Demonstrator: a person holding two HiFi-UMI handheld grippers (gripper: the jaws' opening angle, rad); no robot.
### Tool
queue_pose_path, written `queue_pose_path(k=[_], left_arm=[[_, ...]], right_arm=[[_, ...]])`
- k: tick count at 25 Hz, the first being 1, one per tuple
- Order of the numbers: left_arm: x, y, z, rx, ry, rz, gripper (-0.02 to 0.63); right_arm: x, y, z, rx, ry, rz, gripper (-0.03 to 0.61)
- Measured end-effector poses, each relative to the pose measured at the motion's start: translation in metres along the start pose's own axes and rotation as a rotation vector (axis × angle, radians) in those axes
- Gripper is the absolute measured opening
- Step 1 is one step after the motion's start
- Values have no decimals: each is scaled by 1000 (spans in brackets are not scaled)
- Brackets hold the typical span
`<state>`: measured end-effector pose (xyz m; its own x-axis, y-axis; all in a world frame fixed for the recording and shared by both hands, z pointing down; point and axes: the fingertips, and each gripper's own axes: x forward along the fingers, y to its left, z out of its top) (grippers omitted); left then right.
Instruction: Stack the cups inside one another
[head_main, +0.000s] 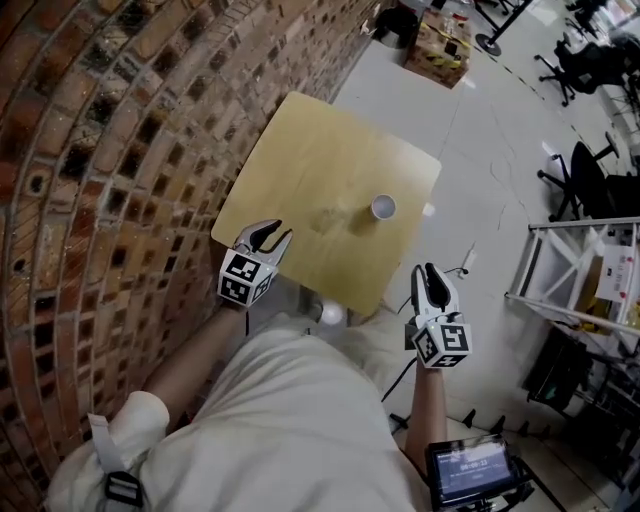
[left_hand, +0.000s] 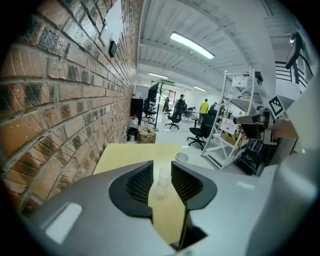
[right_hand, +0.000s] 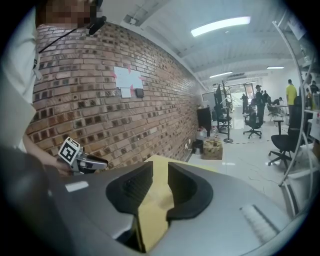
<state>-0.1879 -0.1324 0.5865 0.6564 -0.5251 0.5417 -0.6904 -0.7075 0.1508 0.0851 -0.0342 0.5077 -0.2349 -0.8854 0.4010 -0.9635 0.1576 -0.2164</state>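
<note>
I hold the left tongs (head_main: 277, 232) over the near left corner of the yellow table (head_main: 300, 150), pointing out across the top and tilted down. In the left gripper view their jaws stand partly apart, a moderate gap, and the pads press on nothing. Straight ahead through that gap I see the clear cup (left_hand: 163, 176) standing upright on the table, well beyond the tips and not between the pads. The white cup (head_main: 383, 207) stands upright, mouth up, farther out and to the right of the left tongs, near the clear cup but apart from it.

My right tongs (head_main: 427, 272) hang off the near right edge of the table, above the pale floor, pointing forward. The right gripper view shows their jaws also partly apart, somewhat narrower than the left pair, with only bare tabletop in the gap. From them, the white cup lies ahead and to the left, and the clear cup further left still. Neither cup sits inside the other.

The brick wall (head_main: 100, 150) runs along the outer side of the left tongs. Beyond the right tongs, further to their right, stand a metal rack (head_main: 570, 270) and an office chair (head_main: 590, 175).
</note>
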Motion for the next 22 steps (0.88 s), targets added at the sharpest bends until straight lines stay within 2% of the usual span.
queue_pose_path(k=[6,10,13,14,15,18,22], left_arm=[[3,-22,9,91,1,-38,133],[5,-26,13,97,12,-48,137],[8,-25,8,121,55,-45,84],[9,-24,6,122,68,-42,84],[11,-24,4,119,80,-44,89],[20,-29,3,133,101,-78,191],[43,-38,1,285,132,-114,206]], right_arm=[[6,-5,-2,23,1,1,109],[11,-1,2,16,1,24,112],[16,2,4,13,-3,34,112],[18,3,6,11,-5,37,112],[19,4,7,9,-6,39,112],[19,4,9,10,-9,43,112],[17,3,9,19,-10,36,112]])
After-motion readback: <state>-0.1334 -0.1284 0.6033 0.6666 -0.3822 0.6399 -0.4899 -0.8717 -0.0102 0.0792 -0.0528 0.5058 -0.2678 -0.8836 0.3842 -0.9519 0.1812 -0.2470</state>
